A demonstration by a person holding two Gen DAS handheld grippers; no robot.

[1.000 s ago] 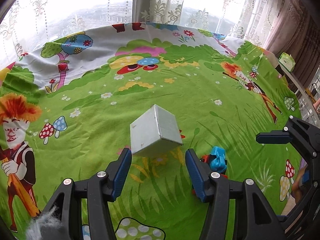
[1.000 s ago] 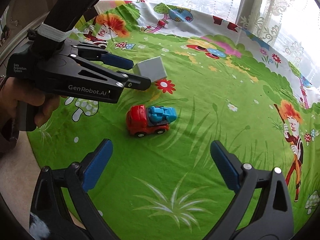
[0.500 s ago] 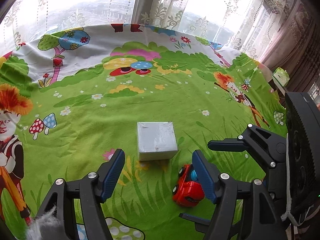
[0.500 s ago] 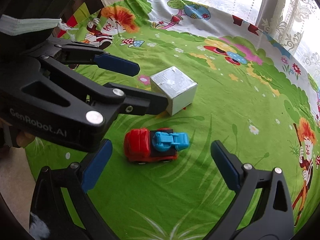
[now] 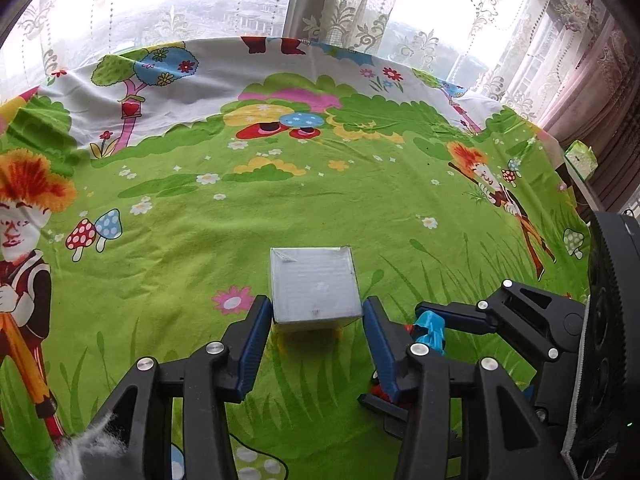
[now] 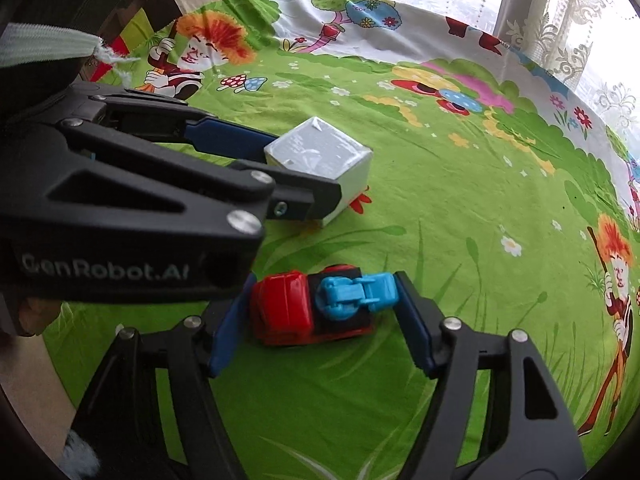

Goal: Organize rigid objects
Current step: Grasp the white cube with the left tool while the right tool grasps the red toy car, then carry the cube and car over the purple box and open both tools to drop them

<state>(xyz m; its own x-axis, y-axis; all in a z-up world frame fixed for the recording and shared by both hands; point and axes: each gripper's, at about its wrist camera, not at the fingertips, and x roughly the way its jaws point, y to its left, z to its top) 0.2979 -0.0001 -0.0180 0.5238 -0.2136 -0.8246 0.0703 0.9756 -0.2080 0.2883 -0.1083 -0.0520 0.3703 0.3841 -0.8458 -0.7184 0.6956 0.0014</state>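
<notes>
Your left gripper (image 5: 314, 322) is sitting with the grey cube (image 5: 315, 288) right between its blue fingertips (image 5: 256, 328), the near face of the cube level with the tips. The jaws are spread about as wide as the cube and look to be touching its two sides, though you cannot tell whether they are actually pressing on it. From the right wrist view the cube (image 6: 320, 164) is resting on the green cartoon tablecloth (image 6: 460, 216), beyond and to the left of your right gripper (image 6: 316, 320), with the left gripper (image 6: 288, 172) reaching in around it from the left.

Your right gripper is straddling the toy truck (image 6: 316, 308), red cab toward its left pad and blue rear part against its right pad (image 6: 412, 320). Both pads are at the truck's ends; the truck is sitting on the cloth. In the left wrist view only a bit of the truck (image 5: 430, 328) is showing, just right of the left gripper's right finger, with the right gripper (image 5: 404, 360) beside it.

Compared with half a second ago, you are now further forward with both tools: the cube was ahead of the left tips and is now between them, and the right jaws, then wide apart short of the truck, are now narrowed onto it.
</notes>
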